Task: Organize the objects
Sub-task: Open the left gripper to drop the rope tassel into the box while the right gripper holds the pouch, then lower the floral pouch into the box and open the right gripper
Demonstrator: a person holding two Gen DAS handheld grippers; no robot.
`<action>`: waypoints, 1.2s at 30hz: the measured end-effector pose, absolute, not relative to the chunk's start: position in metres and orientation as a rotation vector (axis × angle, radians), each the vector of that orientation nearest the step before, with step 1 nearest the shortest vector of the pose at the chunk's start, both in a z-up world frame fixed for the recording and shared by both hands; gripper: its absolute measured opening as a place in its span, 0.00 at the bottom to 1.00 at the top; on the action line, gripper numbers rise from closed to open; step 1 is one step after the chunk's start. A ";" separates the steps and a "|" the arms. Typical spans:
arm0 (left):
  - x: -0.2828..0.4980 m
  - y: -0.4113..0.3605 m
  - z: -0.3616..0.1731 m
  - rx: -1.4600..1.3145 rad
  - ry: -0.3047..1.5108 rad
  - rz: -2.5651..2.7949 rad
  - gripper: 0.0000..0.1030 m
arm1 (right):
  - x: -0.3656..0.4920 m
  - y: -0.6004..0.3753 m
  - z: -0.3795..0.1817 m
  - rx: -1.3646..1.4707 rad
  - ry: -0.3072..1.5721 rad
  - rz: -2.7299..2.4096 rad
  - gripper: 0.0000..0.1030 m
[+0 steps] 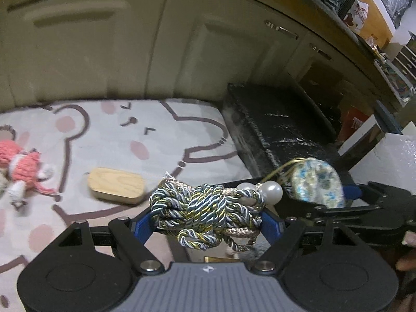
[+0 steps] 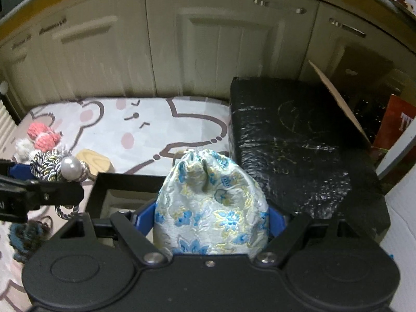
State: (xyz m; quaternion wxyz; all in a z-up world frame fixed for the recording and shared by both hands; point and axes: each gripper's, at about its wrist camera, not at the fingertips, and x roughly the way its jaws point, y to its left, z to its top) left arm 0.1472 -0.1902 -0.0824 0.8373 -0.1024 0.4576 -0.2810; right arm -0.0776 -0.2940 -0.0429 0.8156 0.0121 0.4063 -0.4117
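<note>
Glossy brocade pouch (image 2: 210, 208), matt wooden block (image 1: 116, 185)

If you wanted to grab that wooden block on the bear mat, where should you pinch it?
Probably across its two long sides, coming straight down from above. The wooden block lies flat on the bear mat, long and rounded at the corners, so its narrow width suits the jaws best. Nothing touches it, though the pink knitted toy lies nearby.

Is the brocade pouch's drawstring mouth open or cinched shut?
Cinched shut: the brocade pouch, clamped in the right gripper, has its top gathered into tight puckers, with no opening visible.
</note>
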 end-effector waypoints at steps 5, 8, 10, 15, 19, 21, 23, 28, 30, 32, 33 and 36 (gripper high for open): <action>0.158 -0.202 -0.098 -0.220 0.995 -0.622 0.79 | -0.073 -0.307 -0.058 0.011 0.903 -0.860 0.82; 0.162 -0.208 -0.108 -0.225 1.021 -0.630 0.82 | -0.069 -0.312 -0.066 -0.004 0.927 -0.848 0.82; 0.163 -0.210 -0.111 -0.200 1.034 -0.619 0.85 | -0.066 -0.314 -0.071 -0.016 0.940 -0.842 0.82; 0.162 -0.209 -0.106 -0.136 1.001 -0.593 0.91 | -0.057 -0.319 -0.085 -0.057 0.967 -0.823 0.83; 0.164 -0.202 -0.108 -0.128 1.006 -0.567 0.91 | -0.050 -0.319 -0.101 -0.124 0.997 -0.807 0.83; 0.166 -0.198 -0.108 -0.140 1.014 -0.551 0.91 | -0.047 -0.317 -0.108 -0.162 1.001 -0.793 0.83; 0.168 -0.194 -0.109 -0.149 1.023 -0.540 0.91 | -0.044 -0.314 -0.115 -0.208 1.002 -0.801 0.83; 0.170 -0.191 -0.110 -0.161 1.034 -0.531 0.91 | -0.045 -0.308 -0.116 -0.256 1.020 -0.789 0.83; 0.170 -0.192 -0.110 -0.163 1.033 -0.535 0.91 | -0.046 -0.305 -0.116 -0.270 1.027 -0.788 0.83; 0.170 -0.192 -0.110 -0.162 1.033 -0.539 0.91 | -0.046 -0.299 -0.120 -0.316 1.035 -0.783 0.83; 0.170 -0.192 -0.110 -0.163 1.033 -0.540 0.91 | -0.045 -0.294 -0.124 -0.346 1.035 -0.781 0.83; 0.170 -0.192 -0.110 -0.168 1.034 -0.541 0.91 | -0.043 -0.281 -0.133 -0.456 1.036 -0.782 0.83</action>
